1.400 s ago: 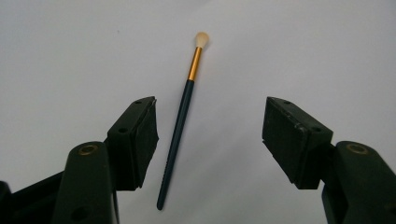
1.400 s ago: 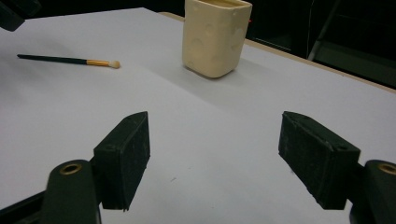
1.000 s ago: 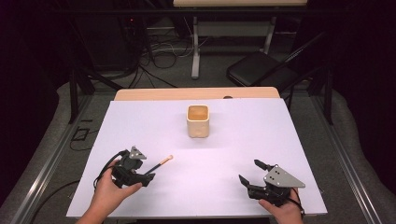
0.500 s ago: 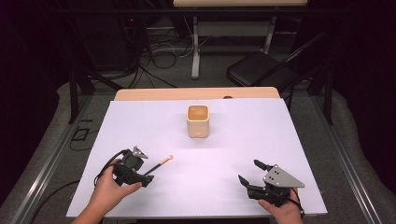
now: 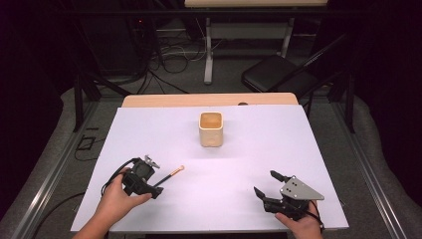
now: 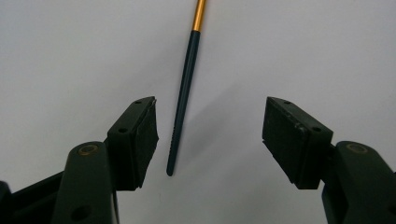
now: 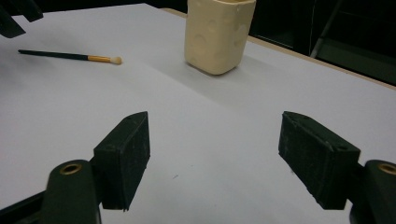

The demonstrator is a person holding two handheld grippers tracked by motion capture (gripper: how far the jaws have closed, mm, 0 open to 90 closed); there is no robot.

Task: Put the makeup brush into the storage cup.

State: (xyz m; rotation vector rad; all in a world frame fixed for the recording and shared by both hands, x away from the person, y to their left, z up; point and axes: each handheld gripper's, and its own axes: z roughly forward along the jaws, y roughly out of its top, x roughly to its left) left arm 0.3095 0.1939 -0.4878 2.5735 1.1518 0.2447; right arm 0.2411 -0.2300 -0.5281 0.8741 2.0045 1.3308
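- High view: no brand, label or writing can be read on anything; the small marks on the grippers are too tiny to make out.
- Brush (image 5: 170, 176) lies flat on the white table (image 5: 249, 149), toward its near-left corner, tip w/ pale bristles pointing to the table's middle, dark handle end pointing at the left gripper (image 5: 152, 189).
- Left gripper view: brush (image 6: 184, 88) has a dark green handle & a gold ferrule at the top of the frame. Handle end lies between the two jaws, closer to the left pad (image 6: 145, 135) than the right one, just beside it but w/ a visible gap, not touching either.
- Left jaws stand wide apart, nothing gripped; brush rests on the table under them.
- Right gripper (image 5: 268, 191) sits near the table's near-right corner, held by a hand (image 5: 298, 224), well apart from the brush.
- Right gripper view: jaws spread wide, empty, bare table between the pads. Brush (image 7: 70, 56) shows far off at upper left.
- Cream cup (image 5: 211, 129) stands upright near the middle of the table, toward the far edge, apart from brush & both grippers. Right gripper view shows round dimples on its wall (image 7: 217, 37), no text.
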